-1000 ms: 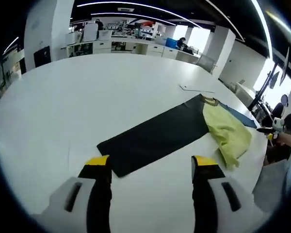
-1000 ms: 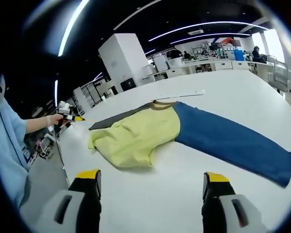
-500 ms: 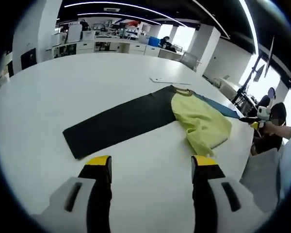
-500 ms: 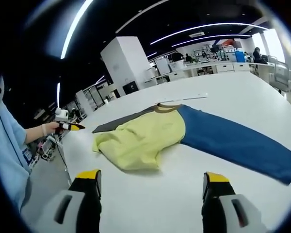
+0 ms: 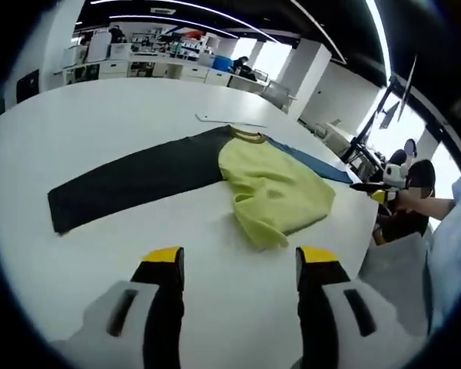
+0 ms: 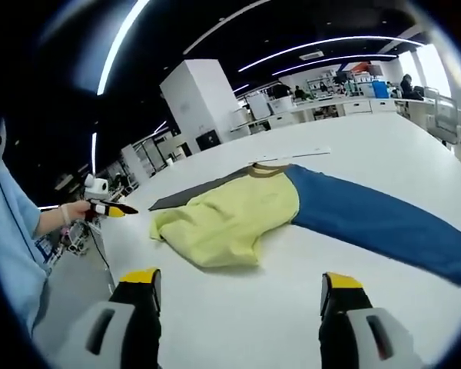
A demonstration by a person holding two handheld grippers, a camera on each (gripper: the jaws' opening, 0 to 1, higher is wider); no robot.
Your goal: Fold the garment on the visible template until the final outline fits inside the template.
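Your left gripper (image 5: 234, 265) and your right gripper (image 6: 230, 286) both had their jaws apart and held nothing, above the white table (image 5: 107, 108). The garment (image 5: 269, 188) lay on the table ahead of you, its yellow body bunched near the edge, the dark sleeve (image 5: 131, 181) and the blue sleeve (image 6: 369, 215) spread flat to either side. I could not make out a template outline, so you risked folding off its place. Also, if you pinched only the top layer of the bunched body, the fold would likely drag unevenly.
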